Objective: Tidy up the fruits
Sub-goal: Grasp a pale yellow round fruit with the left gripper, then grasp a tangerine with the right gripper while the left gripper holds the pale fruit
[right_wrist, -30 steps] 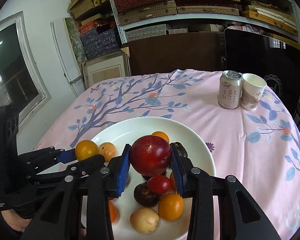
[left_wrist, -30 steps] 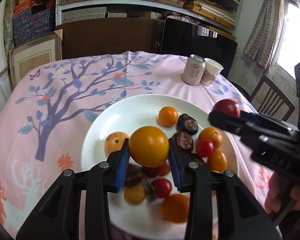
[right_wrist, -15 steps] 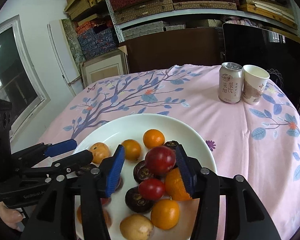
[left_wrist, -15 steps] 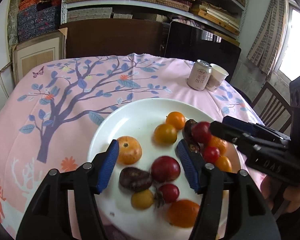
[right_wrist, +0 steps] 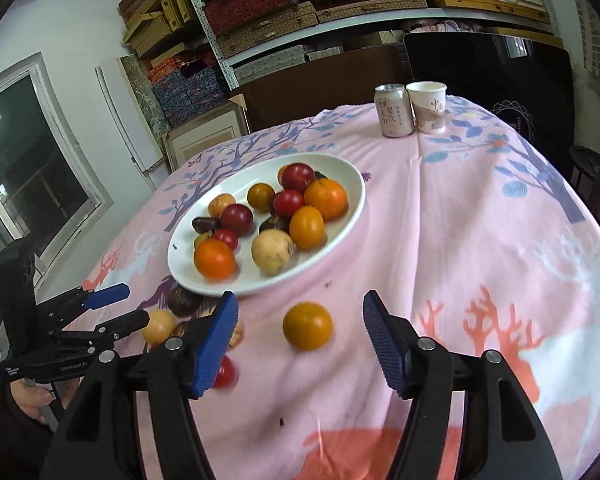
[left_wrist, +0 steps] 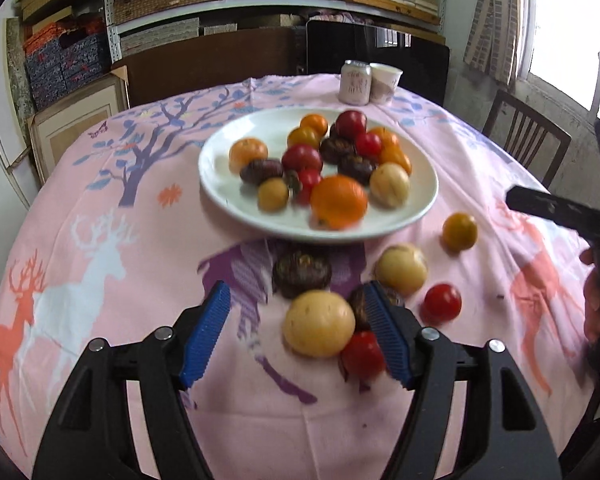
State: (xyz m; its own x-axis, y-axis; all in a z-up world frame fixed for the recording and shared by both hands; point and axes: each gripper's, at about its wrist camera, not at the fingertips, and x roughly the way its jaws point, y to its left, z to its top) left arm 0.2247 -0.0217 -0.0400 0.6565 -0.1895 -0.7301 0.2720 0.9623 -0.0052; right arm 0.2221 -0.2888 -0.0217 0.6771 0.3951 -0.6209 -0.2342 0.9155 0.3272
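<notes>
Now, left wrist view: left gripper [left_wrist: 298, 334] angled down over the pink tablecloth [left_wrist: 100, 280], short of the white plate [left_wrist: 228, 200]. Jaws have just been opening and stand about half apart, gripping nothing. A pale yellow fruit [left_wrist: 319, 323] lies on the cloth between the blue pads, nearer the 3 o'clock pad, no pad pressing on it. Loose on the cloth, seven counted: that yellow one, a second yellow fruit [left_wrist: 401, 269] at 2 o'clock, a dark purple fruit [left_wrist: 302, 273] at 12, another dark one half hidden behind the right pad, two red tomatoes [left_wrist: 442, 302], and a small orange [left_wrist: 459, 231] further out at 2. The plate sits at 12 o'clock, heaped with about fifteen fruits; blur spoils the exact count. One can [left_wrist: 355, 82] and one paper cup [left_wrist: 385, 82] stand touching beyond it.

Right wrist view: right gripper [right_wrist: 300, 338] also tilted down over the cloth, near side of the plate. Jaws have just been opening, about half apart, empty. The small orange rests on the cloth between the pads, touching neither. Left gripper enters at 9 o'clock, jaws parted, a hand [right_wrist: 34, 402] on its grip. Plate at 11 o'clock; can and cup at 1 o'clock.
</notes>
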